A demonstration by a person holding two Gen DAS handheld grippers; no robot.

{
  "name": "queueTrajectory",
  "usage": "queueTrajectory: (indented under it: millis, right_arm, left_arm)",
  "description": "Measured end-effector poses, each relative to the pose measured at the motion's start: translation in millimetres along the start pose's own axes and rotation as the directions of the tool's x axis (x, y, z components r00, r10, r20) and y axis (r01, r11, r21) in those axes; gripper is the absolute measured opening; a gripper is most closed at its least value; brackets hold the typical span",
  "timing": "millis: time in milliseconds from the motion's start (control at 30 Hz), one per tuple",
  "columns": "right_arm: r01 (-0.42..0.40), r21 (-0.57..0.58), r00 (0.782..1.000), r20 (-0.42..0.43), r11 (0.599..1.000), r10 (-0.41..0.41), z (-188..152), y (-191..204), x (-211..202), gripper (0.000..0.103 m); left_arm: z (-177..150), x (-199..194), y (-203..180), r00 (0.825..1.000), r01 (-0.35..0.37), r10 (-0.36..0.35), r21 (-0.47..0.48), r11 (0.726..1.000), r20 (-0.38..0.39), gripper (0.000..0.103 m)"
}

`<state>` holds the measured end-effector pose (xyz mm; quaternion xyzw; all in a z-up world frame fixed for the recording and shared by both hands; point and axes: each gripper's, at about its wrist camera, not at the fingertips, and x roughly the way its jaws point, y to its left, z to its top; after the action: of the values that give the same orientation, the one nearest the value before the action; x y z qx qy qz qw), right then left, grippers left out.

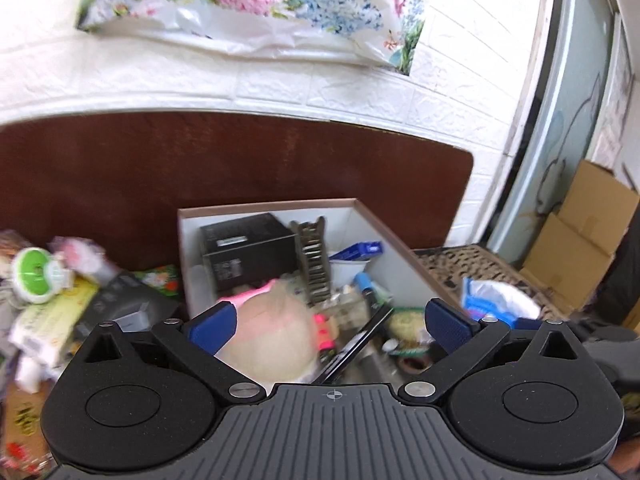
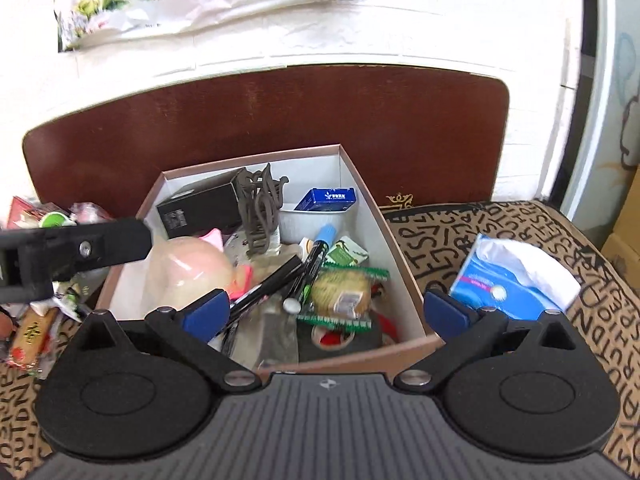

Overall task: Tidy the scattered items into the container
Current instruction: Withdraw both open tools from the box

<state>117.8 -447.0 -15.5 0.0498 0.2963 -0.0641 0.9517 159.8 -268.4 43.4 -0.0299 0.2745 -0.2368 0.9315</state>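
Observation:
An open cardboard box with white inner walls stands on a patterned cover, against a brown headboard. Inside lie a cream and pink pouch, a black carton, a grey rack, black pens, a blue packet and a green-edged snack pack. My right gripper hangs open over the box's near edge, nothing between its blue pads. My left gripper is open above the same box, nothing gripped; the pouch lies below it. It also shows as a black bar at the left.
Scattered packets, a green and white roll and a dark box lie left of the container. A blue tissue pack rests on the lettered cover to the right. Cardboard cartons stand by a glass door.

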Motion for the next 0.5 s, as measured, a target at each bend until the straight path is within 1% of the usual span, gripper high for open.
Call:
queueTrajectory:
  millis: [100, 167, 233, 367, 500]
  right_arm:
    - [-0.025, 0.005, 1.000, 0.009, 1.000, 0.025, -9.8, 2.8, -19.7, 0.103]
    - [-0.031, -0.012, 0.999, 0.012, 0.999, 0.031, -17.7, 6.1, -32.1, 0.103]
    - [-0.034, -0.035, 0.999, 0.010, 0.999, 0.034, -25.4, 11.6, -42.3, 0.103]
    - [-0.029, -0.092, 1.000, 0.007, 0.995, 0.030, -43.5, 22.7, -63.0, 0.103]
    - [-0.027, -0.106, 1.000, -0.005, 0.994, 0.027, -57.4, 28.6, -76.7, 0.103]
  left_arm:
    - [-12.1, -17.5, -4.0, 0.995, -0.095, 0.095, 0.013, 0.995, 0.019, 0.103]
    - [-21.7, -26.8, -8.2, 0.991, -0.132, 0.131, 0.039, 0.990, 0.022, 0.103]
    - [-32.9, -36.2, -12.7, 0.989, -0.146, 0.145, 0.059, 0.988, 0.014, 0.103]
    - [-51.8, -54.4, -14.7, 0.990, -0.139, 0.140, 0.036, 0.990, -0.018, 0.103]
    - [-65.0, -69.1, -18.6, 0.988, -0.148, 0.150, 0.051, 0.988, -0.028, 0.103]
